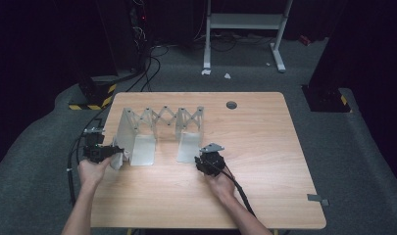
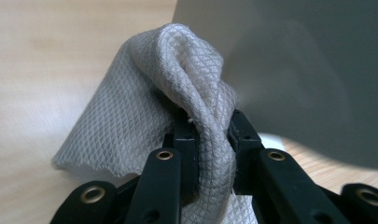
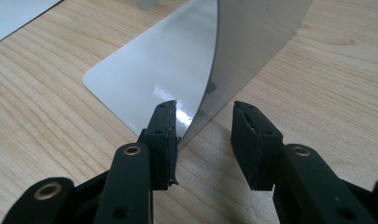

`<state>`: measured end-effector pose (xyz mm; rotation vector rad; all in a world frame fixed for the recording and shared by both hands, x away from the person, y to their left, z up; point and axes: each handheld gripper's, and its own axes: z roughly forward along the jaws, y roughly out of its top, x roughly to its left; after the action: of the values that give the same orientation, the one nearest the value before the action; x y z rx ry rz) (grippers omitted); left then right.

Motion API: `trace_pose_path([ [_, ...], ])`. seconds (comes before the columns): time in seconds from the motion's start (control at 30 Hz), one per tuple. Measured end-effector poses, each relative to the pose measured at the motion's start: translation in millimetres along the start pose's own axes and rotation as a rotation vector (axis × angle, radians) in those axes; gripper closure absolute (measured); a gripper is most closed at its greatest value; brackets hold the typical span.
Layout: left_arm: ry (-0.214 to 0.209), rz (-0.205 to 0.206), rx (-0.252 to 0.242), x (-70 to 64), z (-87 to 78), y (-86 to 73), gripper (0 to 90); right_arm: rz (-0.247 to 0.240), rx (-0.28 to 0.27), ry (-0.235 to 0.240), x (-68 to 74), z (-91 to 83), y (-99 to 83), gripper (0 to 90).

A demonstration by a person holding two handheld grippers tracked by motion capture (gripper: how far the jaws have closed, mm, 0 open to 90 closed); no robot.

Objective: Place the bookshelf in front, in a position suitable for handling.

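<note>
A grey metal folding rack [image 1: 164, 116] with a scissor lattice stands on the wooden table [image 1: 264, 147]; it has an L-shaped panel at each end. My left gripper [image 1: 112, 152] is at the left panel [image 1: 129, 134], shut on a grey waffle-weave cloth [image 1: 118, 160]. In the left gripper view the cloth [image 2: 177, 79] bulges up between the jaws of the left gripper [image 2: 210, 130], close to the grey panel wall [image 2: 308, 70]. My right gripper [image 1: 202, 159] is at the right panel [image 1: 191, 132]. The right gripper [image 3: 204, 121] is open, with the near edge of the upright plate [image 3: 252, 37] between its jaws, above the shiny base plate [image 3: 154, 74].
A round cable hole [image 1: 231, 105] lies in the table's far side. A small grey clip [image 1: 317, 198] sits at the front right edge. Cables trail off the table's left side, and a white desk frame [image 1: 245, 22] stands on the floor beyond.
</note>
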<state>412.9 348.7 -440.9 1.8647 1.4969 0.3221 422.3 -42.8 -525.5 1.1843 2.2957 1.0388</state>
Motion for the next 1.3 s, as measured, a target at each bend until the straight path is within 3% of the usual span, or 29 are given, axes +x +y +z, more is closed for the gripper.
trace_pose_path([
  [0.1,0.010,0.041,-0.040,-8.9,-13.5,12.5,76.8,-0.004,-0.001,-0.001,0.0,0.0,0.0,60.9],
  [0.27,-0.032,0.031,-0.139,-12.8,-33.3,20.0,76.6,-0.005,-0.001,0.000,0.0,-0.1,-0.1,60.9],
  [0.47,-0.005,0.073,-0.125,-22.2,-49.0,28.0,76.5,-0.006,0.000,0.000,-0.1,-0.2,-0.2,60.9],
  [0.6,0.025,0.069,-0.066,-21.2,-33.5,26.1,76.5,-0.006,0.000,0.001,-0.2,-0.2,-0.2,60.8],
  [0.77,0.053,0.060,0.054,-16.8,7.2,12.2,76.5,-0.006,0.000,0.001,-0.2,-0.2,-0.2,60.8],
  [0.87,0.037,0.023,0.088,-12.5,27.5,0.8,76.5,-0.006,0.000,0.000,-0.2,-0.2,-0.2,60.8],
  [0.97,0.003,-0.028,0.089,-9.4,34.2,-6.5,76.5,-0.006,0.000,0.001,-0.1,-0.2,-0.2,60.6],
  [1.03,-0.011,-0.035,0.079,-10.3,29.4,-4.4,76.5,-0.007,0.000,0.000,0.0,-0.2,-0.3,60.6],
  [1.1,-0.015,-0.012,0.045,-15.5,17.4,2.7,76.5,-0.007,0.000,0.000,0.0,-0.2,-0.2,60.5],
  [1.3,0.004,0.101,-0.056,-40.7,-24.8,29.8,76.6,-0.008,0.001,-0.001,0.1,-0.3,-0.3,60.5],
])
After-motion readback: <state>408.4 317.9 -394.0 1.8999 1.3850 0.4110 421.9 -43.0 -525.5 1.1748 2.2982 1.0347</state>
